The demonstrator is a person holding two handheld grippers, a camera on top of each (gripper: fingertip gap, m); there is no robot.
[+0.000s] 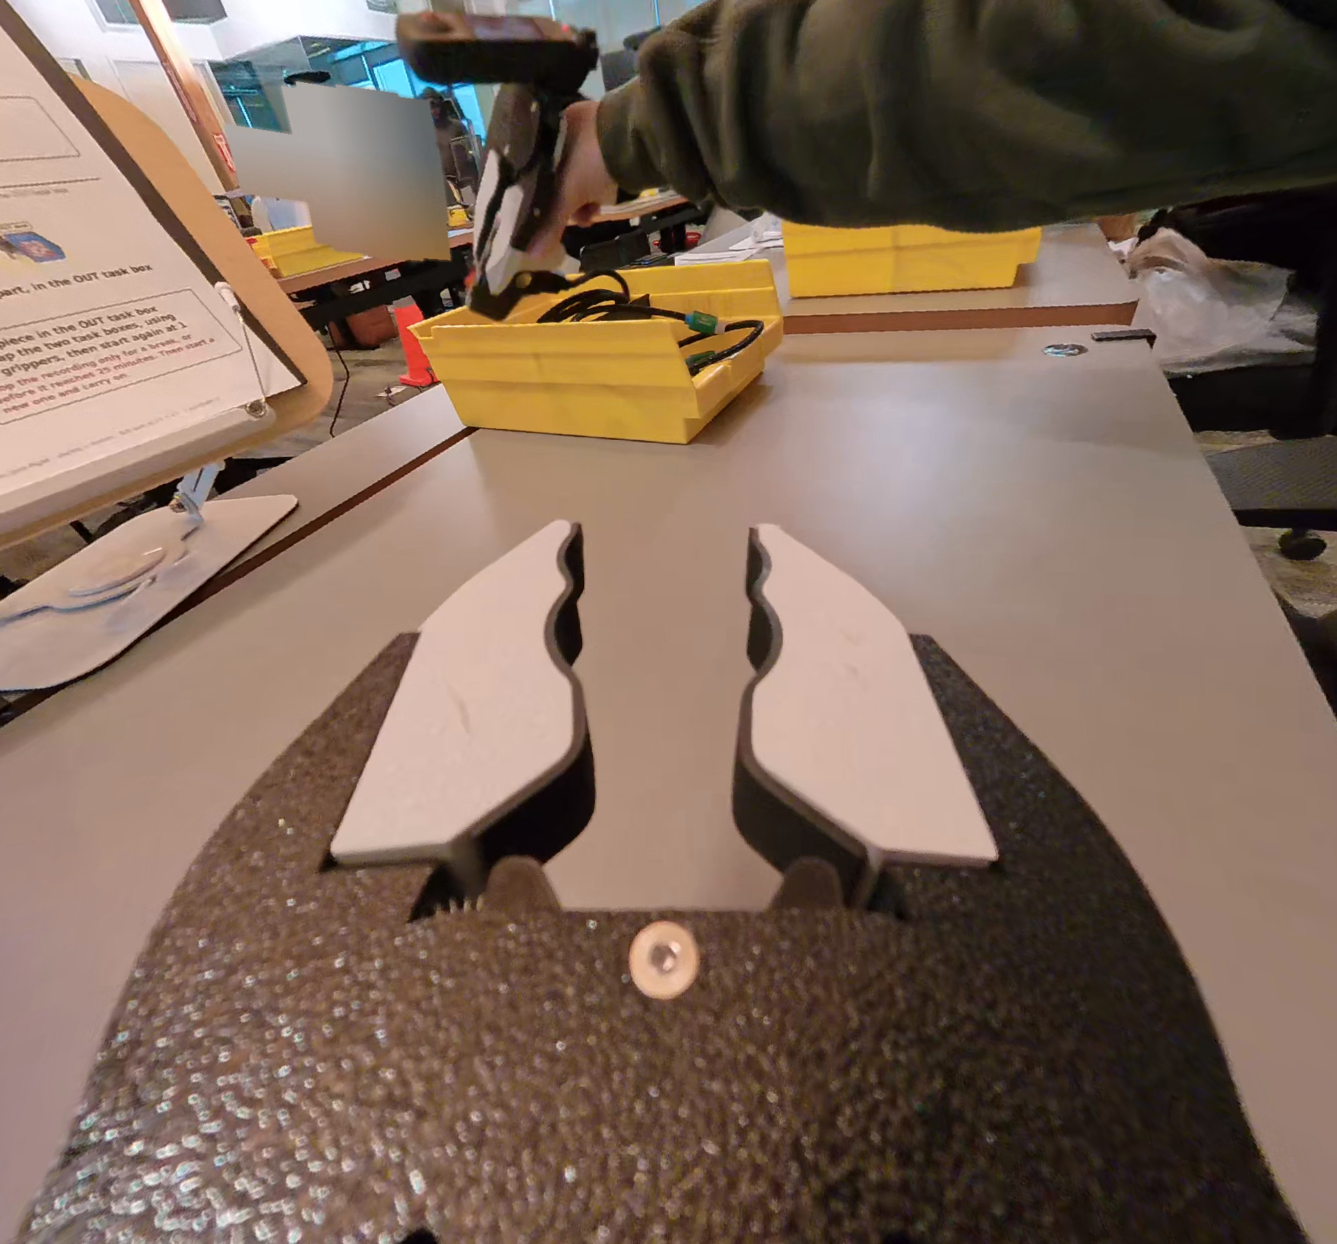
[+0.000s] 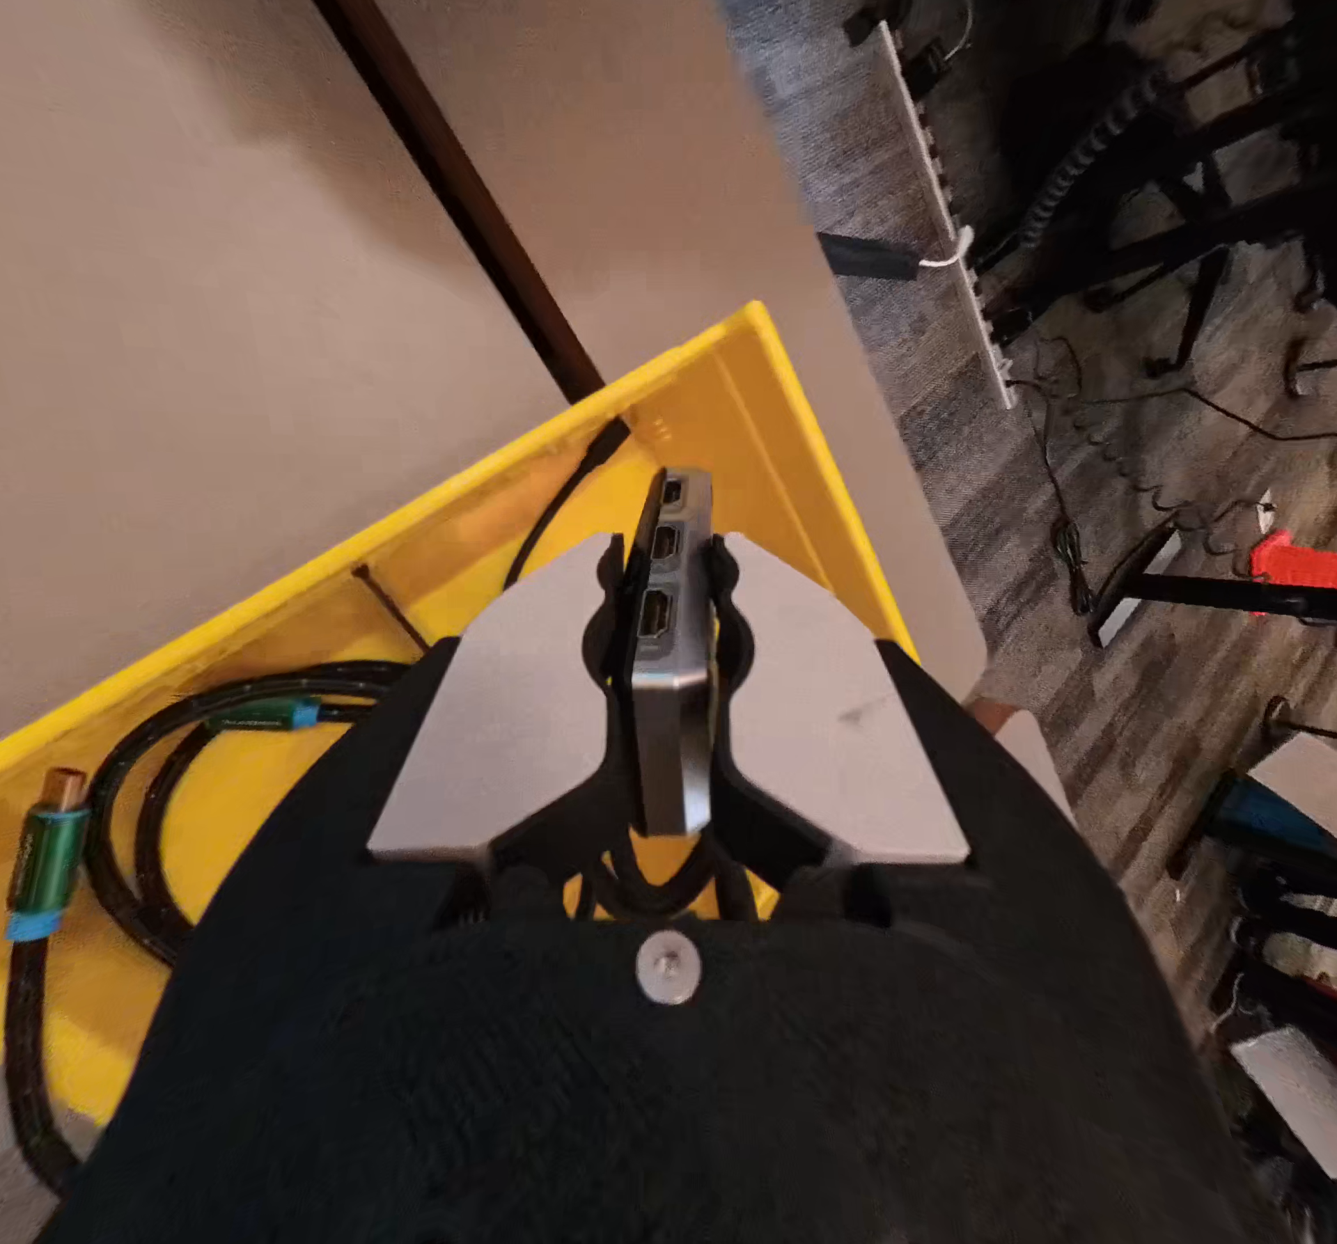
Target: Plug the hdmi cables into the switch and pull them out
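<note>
While left claw idles, right claw grips switch.

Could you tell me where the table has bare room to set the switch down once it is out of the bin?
The widest bare patch of table lies between the yellow bin and the open left gripper. It is crowded inside that bin, where the coiled cables cover the floor beside the switch held by the right gripper.

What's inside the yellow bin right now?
Coiled black cables with green plugs lie in the yellow bin; the right tool holds the grey switch above them. The tool's body hides the rest.
</note>
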